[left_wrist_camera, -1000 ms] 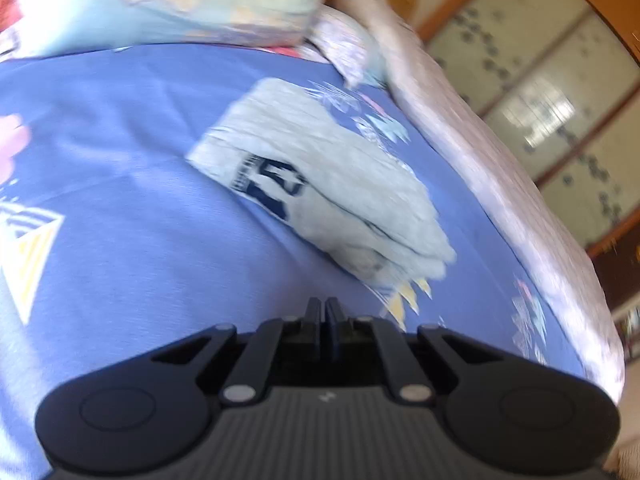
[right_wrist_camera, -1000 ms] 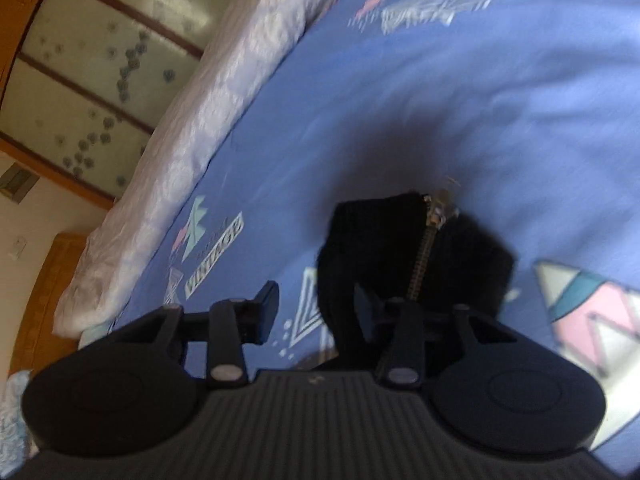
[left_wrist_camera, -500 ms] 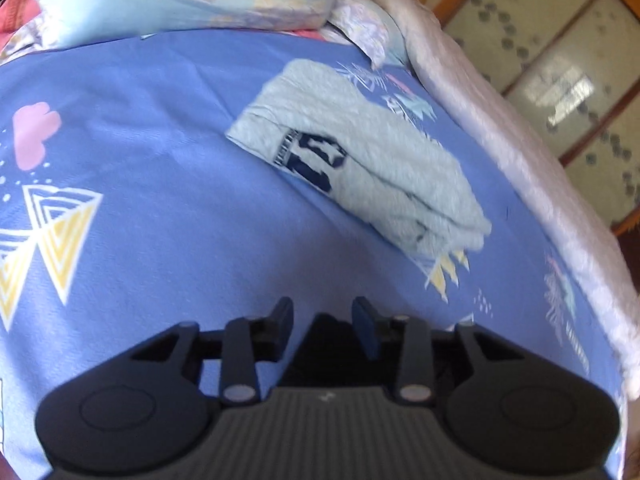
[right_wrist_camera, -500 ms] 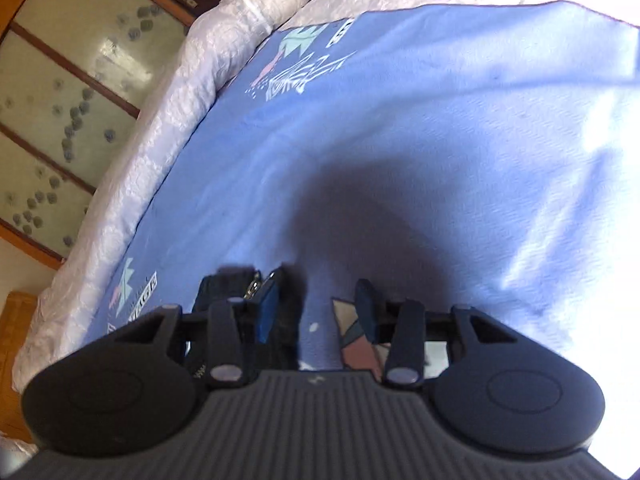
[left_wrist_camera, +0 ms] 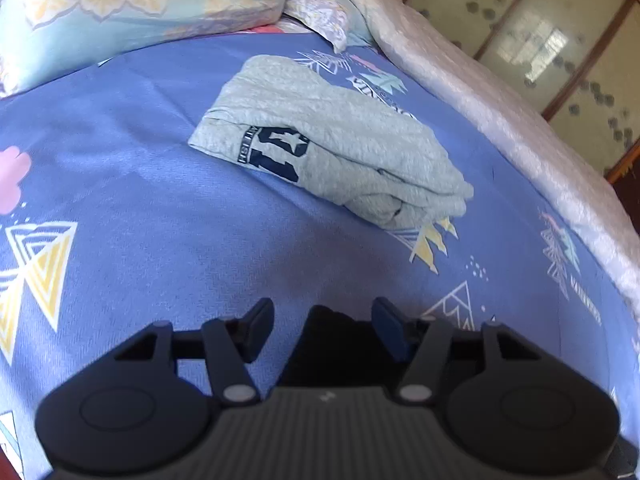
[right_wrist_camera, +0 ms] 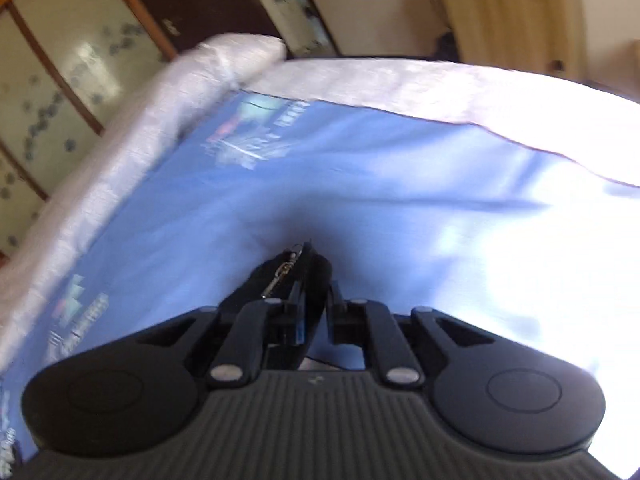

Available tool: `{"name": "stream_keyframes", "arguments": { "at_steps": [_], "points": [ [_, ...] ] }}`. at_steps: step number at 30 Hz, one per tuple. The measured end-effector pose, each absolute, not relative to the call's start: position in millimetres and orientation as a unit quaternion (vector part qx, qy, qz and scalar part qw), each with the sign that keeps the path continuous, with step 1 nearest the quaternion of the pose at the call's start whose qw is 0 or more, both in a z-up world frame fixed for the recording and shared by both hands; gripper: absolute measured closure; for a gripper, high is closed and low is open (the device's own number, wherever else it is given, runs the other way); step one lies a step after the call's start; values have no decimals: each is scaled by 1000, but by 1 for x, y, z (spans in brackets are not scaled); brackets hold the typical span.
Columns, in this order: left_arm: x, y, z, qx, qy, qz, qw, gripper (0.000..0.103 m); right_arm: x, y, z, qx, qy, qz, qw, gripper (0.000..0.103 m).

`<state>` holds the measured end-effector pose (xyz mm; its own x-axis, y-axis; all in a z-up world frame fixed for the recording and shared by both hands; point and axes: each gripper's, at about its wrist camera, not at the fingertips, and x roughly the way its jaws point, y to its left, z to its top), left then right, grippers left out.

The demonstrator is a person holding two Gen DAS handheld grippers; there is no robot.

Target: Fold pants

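- While both cameras look steeply down at the bed [left_wrist_camera: 168, 184], the left claw [left_wrist_camera: 322, 330] sits at the bottom centre of its view with its jaws apart; they have just been opening, and a fold of the black pants [left_wrist_camera: 336, 344] lies in the gap, with the fingers [left_wrist_camera: 258, 326] standing clear of it on either side.
- The right claw [right_wrist_camera: 314, 312] sits low in the centre of its view, its jaws nearly together after just closing, and they pinch a bunched end of the black pants [right_wrist_camera: 280, 276] where a metal zipper [right_wrist_camera: 282, 274] shows.
- Most of the pants is hidden under the two claw bodies, so their full outline and how many times they are folded cannot be made out.
- The right view is smeared by blur and its right half is washed out by bright light, so the sheet's print there is unreadable.
- In the right view the visible pants end points up and away from the claw toward the frame's centre, the zipper running along that same line; the long axis of the whole garment cannot be judged.
- A folded grey garment [left_wrist_camera: 332, 144] with a dark printed number lies at upper centre of the left view, well apart from the claw, its length running from upper left to lower right.
- A pillow [left_wrist_camera: 132, 12] is cut off at the upper left.
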<state>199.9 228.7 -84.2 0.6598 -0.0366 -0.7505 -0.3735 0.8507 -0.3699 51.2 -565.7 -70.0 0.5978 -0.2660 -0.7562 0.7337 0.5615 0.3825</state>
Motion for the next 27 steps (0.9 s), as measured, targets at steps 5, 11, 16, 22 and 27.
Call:
{"name": "stream_keyframes", "arguments": {
  "at_steps": [5, 11, 16, 22, 27],
  "points": [
    [216, 217, -89, -215, 440, 57, 870, 33, 29, -557, -58, 344, 295, -351, 819, 72],
    [235, 183, -101, -106, 488, 19, 866, 31, 106, -505, -49, 316, 337, -247, 852, 46],
    [228, 164, -111, -48, 477, 32, 877, 51, 166, -482, -98, 349, 416, -233, 807, 37],
    [223, 152, -99, -24, 460, 35, 887, 63, 174, -456, -94, 235, 398, -269, 845, 89],
    [232, 152, -69, -59, 416, 33, 907, 66, 156, -474, -65, 274, 330, -275, 860, 93]
  ]
}}
